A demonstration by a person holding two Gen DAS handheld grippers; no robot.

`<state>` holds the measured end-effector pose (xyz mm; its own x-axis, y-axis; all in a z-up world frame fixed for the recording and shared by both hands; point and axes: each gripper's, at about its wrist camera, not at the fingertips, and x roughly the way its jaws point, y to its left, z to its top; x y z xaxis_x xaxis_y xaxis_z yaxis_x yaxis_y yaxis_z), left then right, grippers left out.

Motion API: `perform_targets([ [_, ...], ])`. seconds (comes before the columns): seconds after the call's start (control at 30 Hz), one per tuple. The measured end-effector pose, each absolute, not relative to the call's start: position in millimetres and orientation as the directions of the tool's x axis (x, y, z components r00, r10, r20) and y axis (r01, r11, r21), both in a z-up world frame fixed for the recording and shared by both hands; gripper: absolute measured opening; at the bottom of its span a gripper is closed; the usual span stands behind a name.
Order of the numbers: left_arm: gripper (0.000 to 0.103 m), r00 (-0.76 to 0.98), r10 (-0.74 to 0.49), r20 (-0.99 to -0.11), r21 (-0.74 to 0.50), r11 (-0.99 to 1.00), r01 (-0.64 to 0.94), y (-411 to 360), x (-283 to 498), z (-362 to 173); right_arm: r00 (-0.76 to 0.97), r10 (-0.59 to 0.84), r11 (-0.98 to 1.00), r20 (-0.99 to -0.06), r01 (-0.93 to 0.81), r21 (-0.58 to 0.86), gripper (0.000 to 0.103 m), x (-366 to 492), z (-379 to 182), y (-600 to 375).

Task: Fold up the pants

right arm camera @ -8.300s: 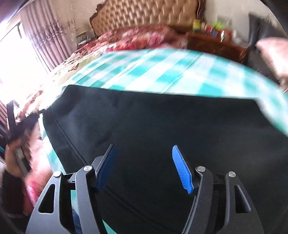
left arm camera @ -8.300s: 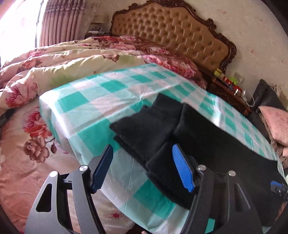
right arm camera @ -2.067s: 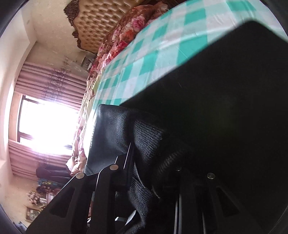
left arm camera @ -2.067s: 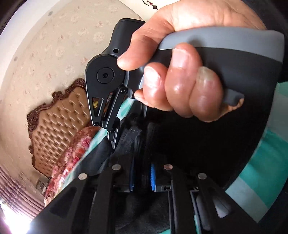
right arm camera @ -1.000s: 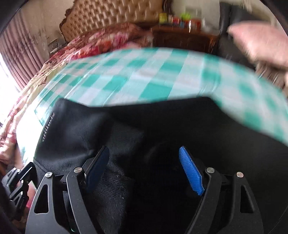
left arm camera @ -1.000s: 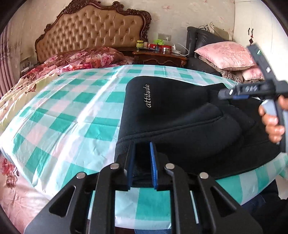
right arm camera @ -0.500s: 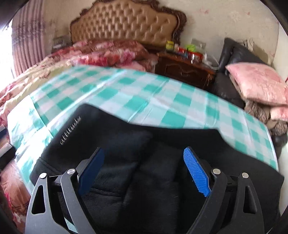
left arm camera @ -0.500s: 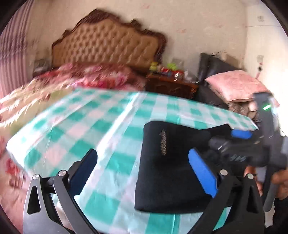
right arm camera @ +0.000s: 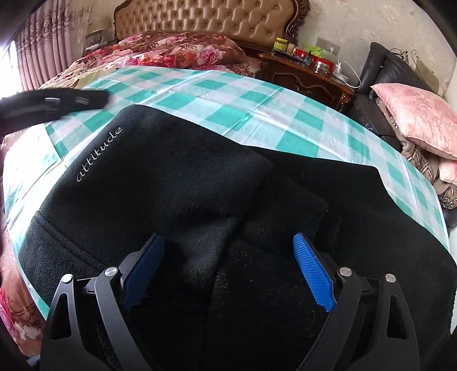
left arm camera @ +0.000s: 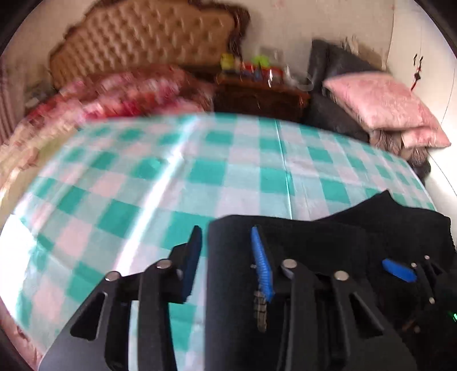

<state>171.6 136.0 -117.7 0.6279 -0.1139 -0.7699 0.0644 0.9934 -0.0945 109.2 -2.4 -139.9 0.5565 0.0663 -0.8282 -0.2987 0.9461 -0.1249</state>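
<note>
Pants [right arm camera: 177, 182]: black fleece, folded into a thick bundle on the checked sheet [right arm camera: 228, 94] near the bed's front edge. Judged soft, limp, light; layers may slide, so grip the doubled edge. Left gripper [left arm camera: 225, 256] and right gripper [right arm camera: 228, 268] hover with fingers spread, holding nothing. Surface yields. Headboard [right arm camera: 211, 20], nightstand [right arm camera: 302, 74], pink pillow [right arm camera: 414, 114] behind.
</note>
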Motion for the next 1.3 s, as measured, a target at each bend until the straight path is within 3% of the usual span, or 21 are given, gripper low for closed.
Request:
perform_targets([
  [0.1, 0.034, 0.557, -0.108, -0.823, -0.102, 0.994, 0.041, 138, 194, -143, 0.555, 0.069, 0.943, -0.829, -0.308, -0.127, 0.088, 109, -140, -2],
  [0.33, 0.049, 0.552, -0.131, -0.823, -0.154, 0.988, 0.004, 151, 194, -151, 0.550, 0.081, 0.943, -0.832, -0.312, -0.114, 0.089, 109, -141, -4],
  [0.43, 0.047, 0.587, -0.144, -0.797, -0.173, 0.985, 0.008, 155, 180, -144, 0.550, 0.081, 0.942, -0.831, -0.314, -0.116, 0.089, 108, -142, -4],
  [0.73, 0.046, 0.708, -0.146, -0.691, -0.046, 0.986, 0.159, 128, 43, -114, 0.550, 0.084, 0.942, -0.831, -0.315, -0.113, 0.090, 110, -142, -5],
  [0.83, 0.036, 0.685, -0.149, -0.713, -0.064, 0.987, 0.147, 129, 31, -129, 0.550, 0.082, 0.942, -0.831, -0.314, -0.115, 0.090, 110, -143, -5],
  [1.03, 0.036, 0.713, -0.047, -0.700, 0.068, 0.989, 0.133, 107, 24, -153, 0.553, 0.084, 0.946, -0.829, -0.305, -0.107, 0.090, 111, -141, -7],
  [1.3, 0.036, 0.726, -0.051, -0.686, 0.061, 0.990, 0.127, 111, 22, -155, 0.658, 0.055, 0.984, -0.751, -0.163, -0.071, 0.090, 112, -109, -33],
])
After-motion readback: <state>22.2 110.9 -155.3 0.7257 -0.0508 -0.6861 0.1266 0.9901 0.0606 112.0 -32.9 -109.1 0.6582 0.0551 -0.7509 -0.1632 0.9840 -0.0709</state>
